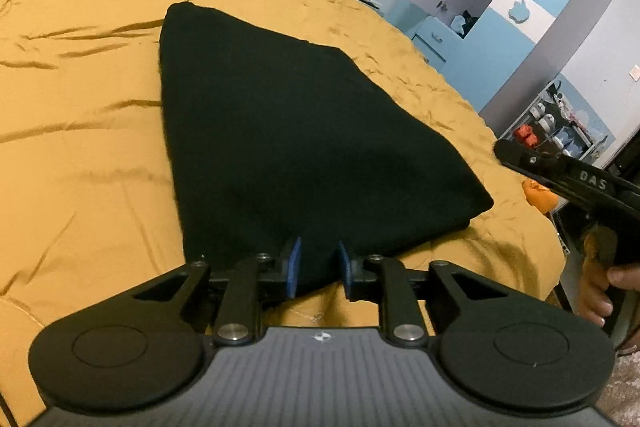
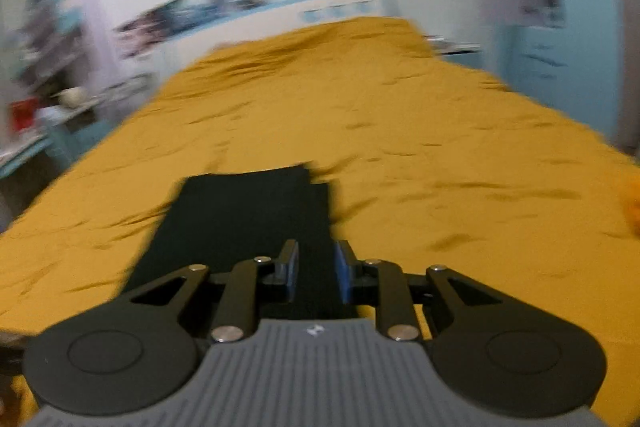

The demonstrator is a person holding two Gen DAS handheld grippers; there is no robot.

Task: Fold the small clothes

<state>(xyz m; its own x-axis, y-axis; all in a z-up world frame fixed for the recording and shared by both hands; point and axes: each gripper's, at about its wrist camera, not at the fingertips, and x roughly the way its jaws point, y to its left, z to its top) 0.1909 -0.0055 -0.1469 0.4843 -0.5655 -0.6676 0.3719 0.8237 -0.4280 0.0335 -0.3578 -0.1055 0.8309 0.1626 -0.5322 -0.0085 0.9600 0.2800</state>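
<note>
A black folded garment (image 1: 288, 131) lies flat on the mustard-yellow bed cover (image 1: 80, 107). My left gripper (image 1: 319, 269) is open, its blue-padded fingers straddling the garment's near edge. The right gripper's body (image 1: 576, 183) shows at the right of the left wrist view, held by a hand, off the bed's side. In the blurred right wrist view the garment (image 2: 248, 223) lies just ahead, and my right gripper (image 2: 316, 273) is open over its near right part, holding nothing.
The bed cover (image 2: 400, 127) stretches far ahead. A blue and white wardrobe (image 1: 520, 15) and a wire rack with small items (image 1: 560, 131) stand to the right of the bed. An orange object (image 1: 540, 197) sits at the bed's right edge. Shelves (image 2: 48, 67) stand left.
</note>
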